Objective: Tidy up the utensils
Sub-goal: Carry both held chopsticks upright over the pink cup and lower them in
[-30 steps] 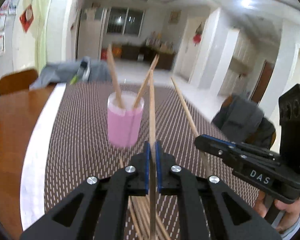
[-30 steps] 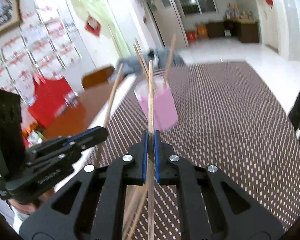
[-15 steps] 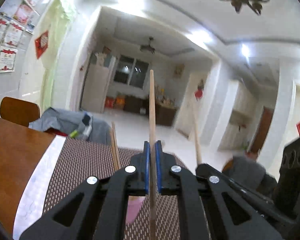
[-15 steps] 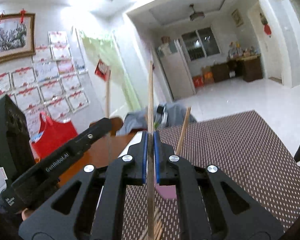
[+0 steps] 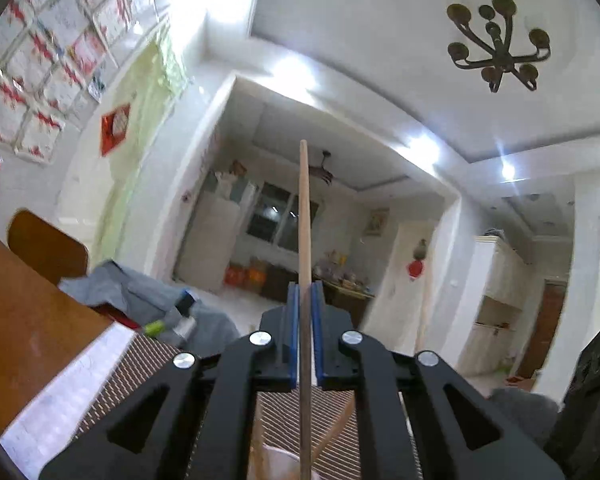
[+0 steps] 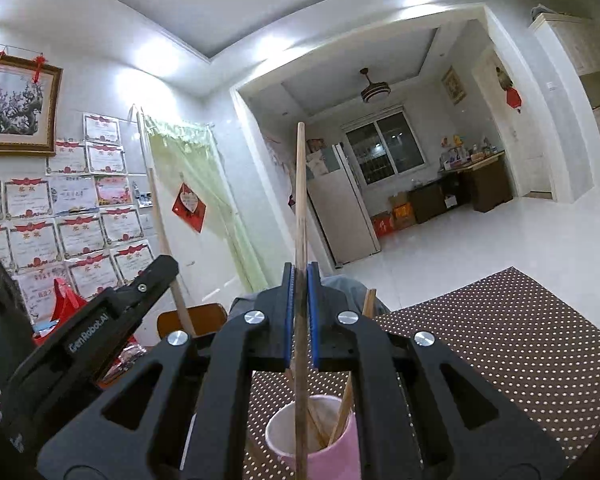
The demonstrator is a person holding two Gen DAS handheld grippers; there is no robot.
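While both cameras tilt up toward the ceiling, your left tongs (image 5: 305, 334) are pinching a wooden chopstick (image 5: 305, 240) that stands upright between the blue pads (image 5: 293, 332), its tip high against the far room. Your right tongs (image 6: 299, 316) are likewise pressed onto a second chopstick (image 6: 300, 208), held upright, with its lower end reaching down over the open mouth of the pink cup (image 6: 320, 446). That cup sits on the brown dotted mat (image 6: 500, 344) on the tabletop (image 5: 24, 332) and already has other chopsticks (image 6: 346, 406) leaning inside. The left tongs also appear in the right camera, at the left, gripping their stick.
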